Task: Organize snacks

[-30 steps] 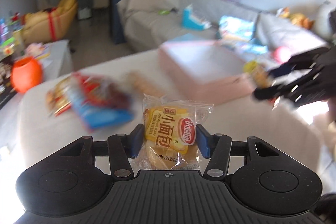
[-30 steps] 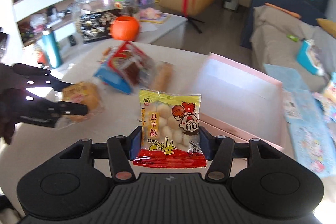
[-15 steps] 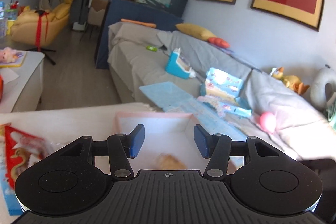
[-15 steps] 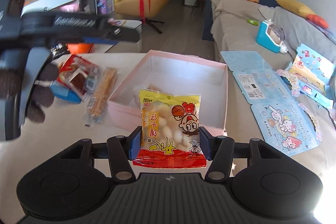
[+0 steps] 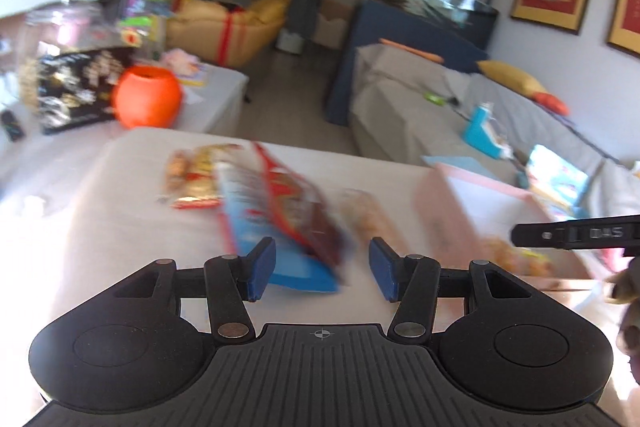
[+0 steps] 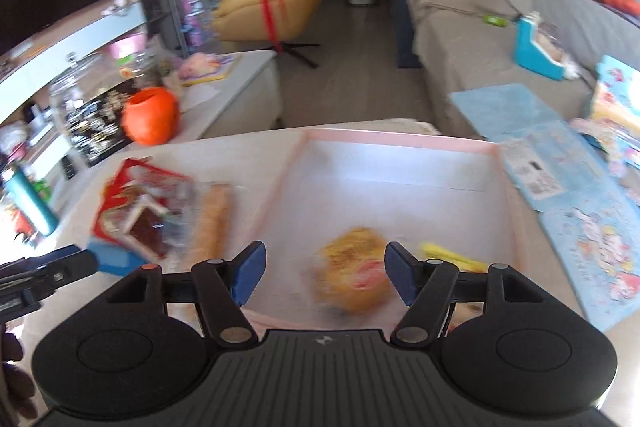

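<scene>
My left gripper (image 5: 322,269) is open over the table, its blue pads either side of a corner of a red and blue snack bag (image 5: 280,211). Beside the bag lie a long pale packet (image 5: 362,215) and a small yellow packet (image 5: 192,179). My right gripper (image 6: 326,273) hangs over the pink box (image 6: 392,139), its jaws opening with nothing pressed between them. A yellow bread packet (image 6: 354,271) lies in the box below, blurred. A yellow packet edge (image 6: 452,259) shows in the box behind the right finger.
An orange pumpkin pot (image 6: 150,117) and a dark jar stand on the side table at the left. Blue children's box pieces (image 6: 580,219) lie to the right of the pink box. A grey sofa runs behind. A gloved hand shows at the left view's right edge.
The left gripper let the bread packet go into the pink box and swung back left over the loose bags. The right gripper moved over the box and released its yellow ball-snack packet.
</scene>
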A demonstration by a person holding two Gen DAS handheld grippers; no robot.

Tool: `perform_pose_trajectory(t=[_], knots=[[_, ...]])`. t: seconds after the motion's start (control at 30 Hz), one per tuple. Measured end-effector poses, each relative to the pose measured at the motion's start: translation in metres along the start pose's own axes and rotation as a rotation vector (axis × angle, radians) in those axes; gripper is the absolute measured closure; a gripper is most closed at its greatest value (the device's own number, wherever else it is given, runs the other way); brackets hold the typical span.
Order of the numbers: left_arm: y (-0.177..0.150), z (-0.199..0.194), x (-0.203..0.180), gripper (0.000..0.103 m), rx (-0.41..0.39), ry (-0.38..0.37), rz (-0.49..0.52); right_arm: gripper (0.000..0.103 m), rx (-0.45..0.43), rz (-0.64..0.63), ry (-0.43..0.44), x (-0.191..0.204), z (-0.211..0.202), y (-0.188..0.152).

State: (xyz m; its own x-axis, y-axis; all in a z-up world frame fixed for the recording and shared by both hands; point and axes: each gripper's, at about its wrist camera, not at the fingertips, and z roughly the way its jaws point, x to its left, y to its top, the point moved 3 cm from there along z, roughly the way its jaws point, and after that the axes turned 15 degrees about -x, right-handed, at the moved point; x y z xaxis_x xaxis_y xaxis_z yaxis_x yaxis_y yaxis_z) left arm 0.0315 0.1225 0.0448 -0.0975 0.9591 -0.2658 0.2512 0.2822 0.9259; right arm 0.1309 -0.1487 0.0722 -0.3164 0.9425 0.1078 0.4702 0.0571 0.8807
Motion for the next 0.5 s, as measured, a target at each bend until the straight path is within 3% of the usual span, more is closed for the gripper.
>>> perform_pose_trajectory(t=[0.17,0.3,0.5], knots=[[-0.002,-0.004,0.035,0.046,-0.093,0.113,-0.049,0.037,0.019,-0.080,0.118,0.067,0.013,0.001],[-0.006,-0.007,0.055,0.046,-0.168,0.126,-0.122,0.035,0.068,-0.047,0.188,0.100,0.037,0.007],[-0.011,-0.008,0.080,0.046,-0.178,0.145,-0.211,0.026,0.078,0.037,0.150,0.133,0.092,0.013]])
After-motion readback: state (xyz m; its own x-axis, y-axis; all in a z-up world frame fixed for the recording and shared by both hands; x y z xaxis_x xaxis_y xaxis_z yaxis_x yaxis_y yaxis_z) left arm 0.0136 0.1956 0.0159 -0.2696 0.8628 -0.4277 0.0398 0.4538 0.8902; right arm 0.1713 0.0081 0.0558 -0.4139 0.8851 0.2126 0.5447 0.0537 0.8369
